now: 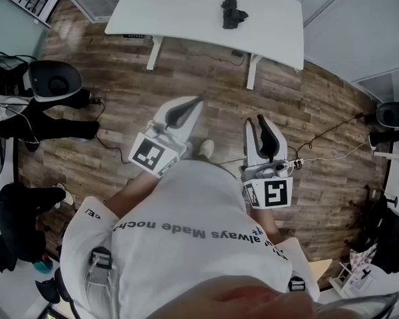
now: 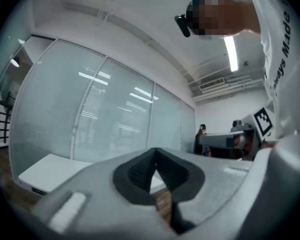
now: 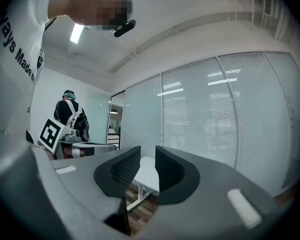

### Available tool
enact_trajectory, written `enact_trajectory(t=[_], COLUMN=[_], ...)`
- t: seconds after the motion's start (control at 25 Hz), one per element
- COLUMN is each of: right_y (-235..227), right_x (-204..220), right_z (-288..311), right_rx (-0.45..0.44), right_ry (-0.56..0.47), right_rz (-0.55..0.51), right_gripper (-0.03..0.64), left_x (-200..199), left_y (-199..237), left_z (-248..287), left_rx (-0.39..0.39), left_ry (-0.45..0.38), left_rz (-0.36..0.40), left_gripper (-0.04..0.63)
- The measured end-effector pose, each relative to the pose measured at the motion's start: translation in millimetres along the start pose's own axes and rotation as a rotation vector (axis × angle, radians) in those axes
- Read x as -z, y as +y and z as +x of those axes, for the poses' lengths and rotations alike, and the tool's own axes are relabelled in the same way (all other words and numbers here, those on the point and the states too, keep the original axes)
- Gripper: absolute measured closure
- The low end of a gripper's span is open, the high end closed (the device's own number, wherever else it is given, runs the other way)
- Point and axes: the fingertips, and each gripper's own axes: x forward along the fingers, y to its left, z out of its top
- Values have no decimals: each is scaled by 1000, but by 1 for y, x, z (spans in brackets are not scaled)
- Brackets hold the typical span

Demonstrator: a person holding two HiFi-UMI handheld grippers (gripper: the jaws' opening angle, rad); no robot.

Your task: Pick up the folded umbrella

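Observation:
The folded umbrella [image 1: 233,10], black and bunched, lies on the white table [image 1: 186,12] at the far side of the room. Both grippers are held level in front of the person's body, well short of the table. My left gripper [image 1: 197,102] has its dark pads touching at the tips, with nothing between them [image 2: 155,153]. My right gripper [image 1: 261,120] is likewise shut and holds nothing [image 3: 147,156]. The gripper views show a table edge [image 2: 45,170] [image 3: 149,178] but no umbrella.
Wooden floor [image 1: 206,85] with cables [image 1: 326,148] lies between me and the table. A grey chair [image 1: 53,80] and a seated person [image 1: 23,221] are at the left. More gear [image 1: 389,121] stands at the right. Glass walls with blinds [image 3: 215,114] enclose the room.

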Motion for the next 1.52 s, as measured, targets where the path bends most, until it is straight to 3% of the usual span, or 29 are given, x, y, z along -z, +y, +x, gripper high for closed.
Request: enact_trajectory(t=[0.44, 0.84, 1.04, 1.52], right_y=[-50, -74, -100, -131], right_x=[0, 23, 31, 29], right_z=[13, 67, 128, 342], right_rx=[2, -46, -55, -51], right_ry=[-13, 30, 41, 50], right_rz=[3, 9, 12, 25], right_gripper=[520, 522, 523, 526], left_x=[7, 33, 36, 20], left_y=[3, 49, 104, 304], left_z=[53, 88, 124, 205], left_rx=[-2, -46, -61, -50], left_ry=[-1, 22, 22, 29], left_rz=[1, -33, -38, -36], left_gripper=[594, 594, 594, 594])
